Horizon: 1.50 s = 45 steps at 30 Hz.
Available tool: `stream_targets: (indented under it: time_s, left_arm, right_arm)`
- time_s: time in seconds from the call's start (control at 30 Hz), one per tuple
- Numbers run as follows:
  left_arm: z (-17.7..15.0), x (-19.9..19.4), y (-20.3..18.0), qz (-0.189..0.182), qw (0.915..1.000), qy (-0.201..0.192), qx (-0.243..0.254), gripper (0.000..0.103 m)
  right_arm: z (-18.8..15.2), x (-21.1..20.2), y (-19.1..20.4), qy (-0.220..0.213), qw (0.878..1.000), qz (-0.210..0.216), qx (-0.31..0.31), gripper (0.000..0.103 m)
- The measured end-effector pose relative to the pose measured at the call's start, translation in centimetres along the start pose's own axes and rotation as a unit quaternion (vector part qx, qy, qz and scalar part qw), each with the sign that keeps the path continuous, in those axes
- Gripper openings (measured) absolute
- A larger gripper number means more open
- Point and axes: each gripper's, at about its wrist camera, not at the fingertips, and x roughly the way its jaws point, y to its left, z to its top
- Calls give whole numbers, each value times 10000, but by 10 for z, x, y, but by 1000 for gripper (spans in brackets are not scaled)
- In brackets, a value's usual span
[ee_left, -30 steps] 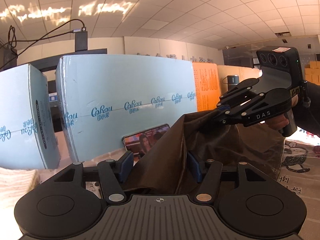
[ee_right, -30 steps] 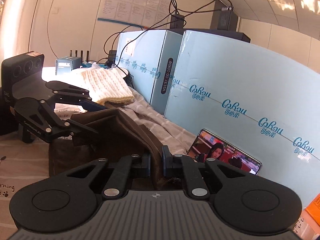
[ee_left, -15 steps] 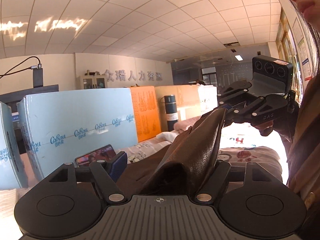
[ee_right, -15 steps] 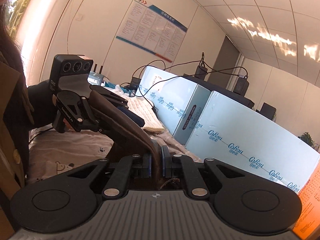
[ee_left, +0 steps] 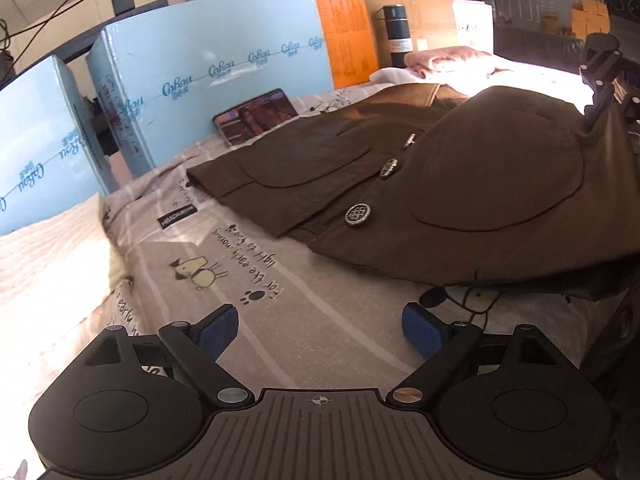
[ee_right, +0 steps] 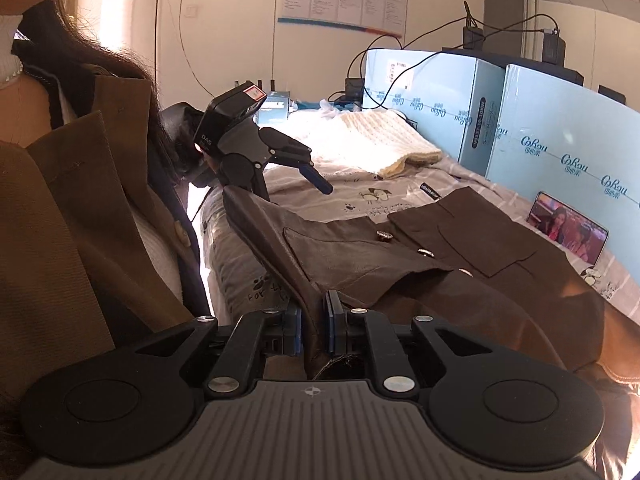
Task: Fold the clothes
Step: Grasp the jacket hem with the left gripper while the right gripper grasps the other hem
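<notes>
The brown buttoned jacket (ee_left: 400, 184) lies spread, unfolded, on the printed bedsheet (ee_left: 256, 280) at twelve o'clock, its hem clamped in the right gripper (ee_right: 314, 330), the left gripper (ee_left: 320, 328) gaping empty, every fold pending.

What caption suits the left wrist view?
Open left gripper above the cartoon-print bedsheet; brown buttoned jacket spread flat, right gripper pinching its far edge.
</notes>
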Motion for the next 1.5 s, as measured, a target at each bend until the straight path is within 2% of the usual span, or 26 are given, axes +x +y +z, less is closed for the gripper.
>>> stream_targets:
  time_s: [0.07,0.13,0.2,0.27,0.33,0.4,0.47,0.57,0.63,0.7,0.83,0.87,0.93,1.0,1.07,1.13,1.17,1.2,1.27,1.37,1.5]
  left_arm:
    - [2,-1,6,167,9995,-73,-244,91]
    - [8,1,10,209,9988,-219,-391,91]
    - [16,6,14,162,9976,-429,-524,91]
    - [29,15,21,28,9953,-642,-729,92]
    - [42,29,30,-87,9918,-804,-989,96]
    - [58,49,42,-95,9876,-798,-1348,97]
    - [72,69,56,-42,9811,-761,-1777,97]
    - [88,100,80,89,9656,-663,-2514,97]
    - [93,119,94,109,9530,-637,-2959,97]
    - [95,137,109,50,9396,-673,-3354,97]
    - [98,168,131,-422,9202,-717,-3824,97]
    - [100,176,135,-505,9182,-702,-3867,97]
    - [103,190,138,-473,9205,-541,-3842,97]
    - [104,199,137,-373,9240,-463,-3777,97]
    - [104,201,135,-309,9244,-552,-3762,96]
    - [104,201,130,-225,9272,-623,-3687,88]
    - [104,200,127,-137,9315,-613,-3582,69]
    - [104,199,123,-66,9363,-600,-3460,45]
    - [105,196,115,87,9445,-607,-3228,33]
    - [113,188,104,371,9520,-762,-2942,31]
    - [124,183,94,728,9569,-894,-2666,30]
  right_arm:
    - [-3,-9,-3,-47,9995,-301,-40,35]
    - [-7,-19,-6,-101,9980,-624,-90,42]
    - [-10,-28,-10,-154,9953,-946,-140,53]
    - [-14,-38,-13,-207,9915,-1268,-190,76]
    - [-17,-47,-17,-260,9867,-1588,-239,86]
    - [-22,-55,-32,-302,9799,-1970,-125,86]
    - [-29,-59,-66,-369,9687,-2433,338,89]
    - [-40,-64,-127,-539,9398,-3116,1295,90]
    - [-53,-66,-168,-722,9193,-3248,2103,90]
    - [-67,-69,-209,-905,8921,-3339,2906,90]
    - [-88,-56,-267,-986,8481,-3203,4105,90]
    - [-92,-50,-277,-977,8383,-3186,4315,89]
    - [-98,-40,-295,-949,8206,-3134,4685,87]
    - [-103,-30,-304,-865,8094,-3108,4906,77]
    - [-105,-21,-306,-752,8060,-3222,4908,51]
    - [-105,-15,-305,-684,8068,-3392,4790,44]
    - [-104,-14,-304,-671,8081,-3415,4753,34]
    - [-102,-14,-304,-676,8118,-3417,4687,28]
    - [-97,-11,-299,-729,8234,-3553,4364,23]
    - [-83,-5,-290,-686,8409,-3882,3706,21]
    - [-70,-1,-289,-700,8450,-4180,3262,20]
